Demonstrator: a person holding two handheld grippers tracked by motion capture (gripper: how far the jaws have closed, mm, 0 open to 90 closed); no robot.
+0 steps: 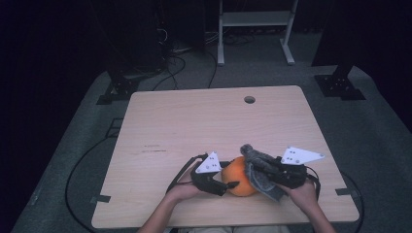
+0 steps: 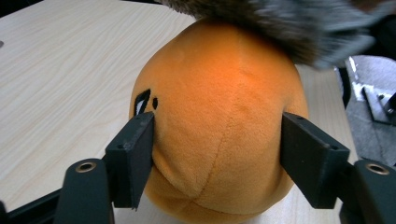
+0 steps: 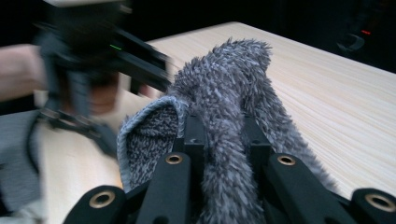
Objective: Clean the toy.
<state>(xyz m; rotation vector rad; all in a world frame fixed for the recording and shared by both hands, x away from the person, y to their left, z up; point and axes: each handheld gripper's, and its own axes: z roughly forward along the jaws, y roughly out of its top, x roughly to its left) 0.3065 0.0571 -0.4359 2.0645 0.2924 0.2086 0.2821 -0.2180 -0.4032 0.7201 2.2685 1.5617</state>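
A round orange plush toy [image 1: 238, 175] rests on the wooden table [image 1: 204, 121] near its front edge. My left gripper [image 1: 228, 175] reaches in from the left. In the left gripper view its two black jaws press on both sides of the plush toy [image 2: 219, 102], with the gripper [image 2: 217, 144] low on it. My right gripper [image 1: 265, 171] comes from the right, shut on a grey fuzzy cloth [image 1: 255, 160] that lies against the toy's top right. The right gripper view has the cloth [image 3: 224, 93] pinched between the jaws of the gripper [image 3: 224, 135], with one end sticking up.
A cable hole [image 1: 249, 99] sits near the table's far edge. Behind the table stand a white shelf frame [image 1: 255, 29] and dark stand bases [image 1: 340, 85] on grey carpet. Cables trail off the left side. The table's far half is bare wood.
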